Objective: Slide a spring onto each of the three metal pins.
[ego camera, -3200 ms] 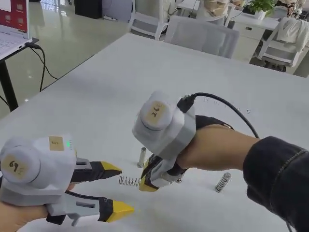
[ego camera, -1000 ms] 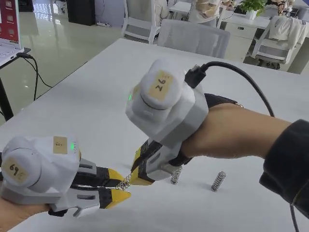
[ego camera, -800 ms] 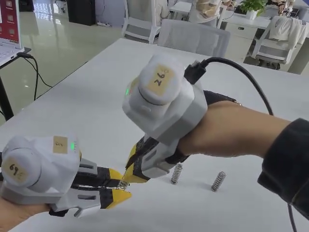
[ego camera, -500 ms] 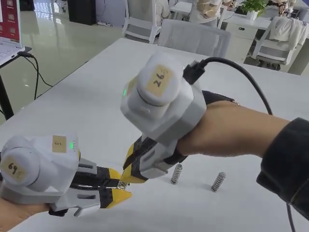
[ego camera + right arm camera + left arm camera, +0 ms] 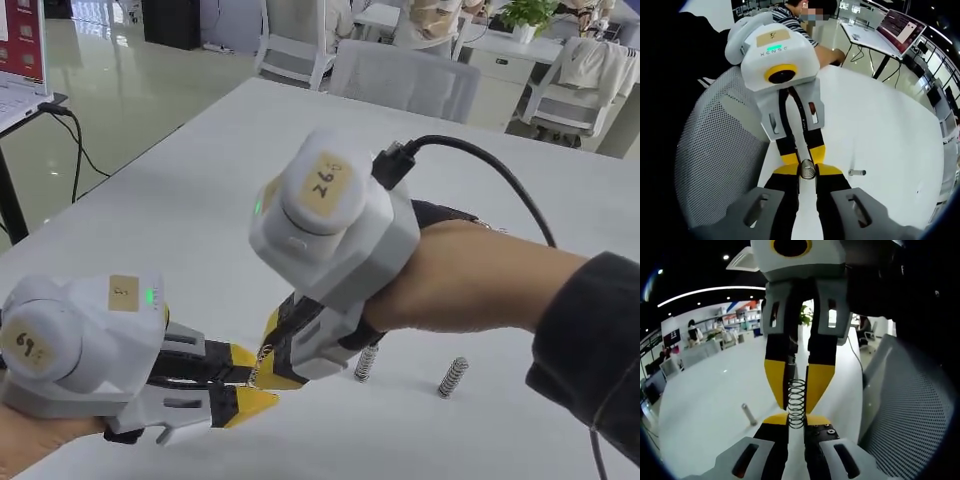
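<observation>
A small metal spring [image 5: 259,368] hangs in the air just above the white table [image 5: 190,200], caught between both grippers, which meet nose to nose. My right gripper [image 5: 268,358] is shut on its sides; the left gripper view shows the spring [image 5: 796,400] between the right gripper's [image 5: 796,408] yellow tips. My left gripper [image 5: 262,384] pinches the spring's near end, with its jaws [image 5: 796,424] drawn close. In the right gripper view the spring [image 5: 807,169] is seen end-on in the right gripper [image 5: 807,176], facing the left gripper [image 5: 804,160]. A short metal pin [image 5: 746,414] [image 5: 856,172] stands on the table.
Two loose springs [image 5: 366,362] [image 5: 452,376] lie on the table to the right of the grippers. Mesh chairs [image 5: 400,75] stand along the far edge. A laptop [image 5: 18,45] sits on a side desk at the far left, with its cable hanging down.
The right gripper has lifted the spring off the table and carried it to the left gripper, whose jaws have drawn shut on its end. In the last second little has moved.
</observation>
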Demonstrator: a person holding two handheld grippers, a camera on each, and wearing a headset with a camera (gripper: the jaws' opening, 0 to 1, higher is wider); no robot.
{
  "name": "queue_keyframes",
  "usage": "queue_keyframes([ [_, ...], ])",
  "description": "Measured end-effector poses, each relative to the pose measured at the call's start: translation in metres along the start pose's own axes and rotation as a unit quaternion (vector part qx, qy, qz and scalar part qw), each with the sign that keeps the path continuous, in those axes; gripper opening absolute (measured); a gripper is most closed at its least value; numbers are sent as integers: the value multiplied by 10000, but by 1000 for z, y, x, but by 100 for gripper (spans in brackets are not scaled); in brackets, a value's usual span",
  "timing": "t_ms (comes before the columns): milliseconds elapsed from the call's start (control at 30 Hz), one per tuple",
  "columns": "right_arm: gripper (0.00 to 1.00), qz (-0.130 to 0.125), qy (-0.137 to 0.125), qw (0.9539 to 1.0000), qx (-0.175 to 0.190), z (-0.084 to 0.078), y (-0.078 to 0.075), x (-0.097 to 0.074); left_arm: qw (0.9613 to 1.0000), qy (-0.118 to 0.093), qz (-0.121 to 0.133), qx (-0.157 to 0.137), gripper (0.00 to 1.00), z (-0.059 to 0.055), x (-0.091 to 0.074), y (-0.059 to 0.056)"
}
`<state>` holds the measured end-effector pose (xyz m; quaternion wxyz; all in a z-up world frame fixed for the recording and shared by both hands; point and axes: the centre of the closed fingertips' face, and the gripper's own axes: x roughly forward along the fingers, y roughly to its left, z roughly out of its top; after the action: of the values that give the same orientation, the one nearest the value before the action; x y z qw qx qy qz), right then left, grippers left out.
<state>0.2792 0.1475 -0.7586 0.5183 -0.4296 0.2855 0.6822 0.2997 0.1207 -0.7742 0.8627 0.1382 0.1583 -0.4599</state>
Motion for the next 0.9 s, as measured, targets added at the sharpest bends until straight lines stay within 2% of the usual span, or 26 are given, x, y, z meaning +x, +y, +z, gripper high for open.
queue_keyframes([
  [333,8,63,56,9999,90,-2,1,3,10000,-21,-26,12,3,1,0,-2],
  [567,8,43,70,9999,105,-2,-1,4,9999,-52,6,-123,4,0,0,1],
  [900,8,-29,124,9998,174,-9,-7,1,9991,-4,135,-395,15,-9,-3,6],
])
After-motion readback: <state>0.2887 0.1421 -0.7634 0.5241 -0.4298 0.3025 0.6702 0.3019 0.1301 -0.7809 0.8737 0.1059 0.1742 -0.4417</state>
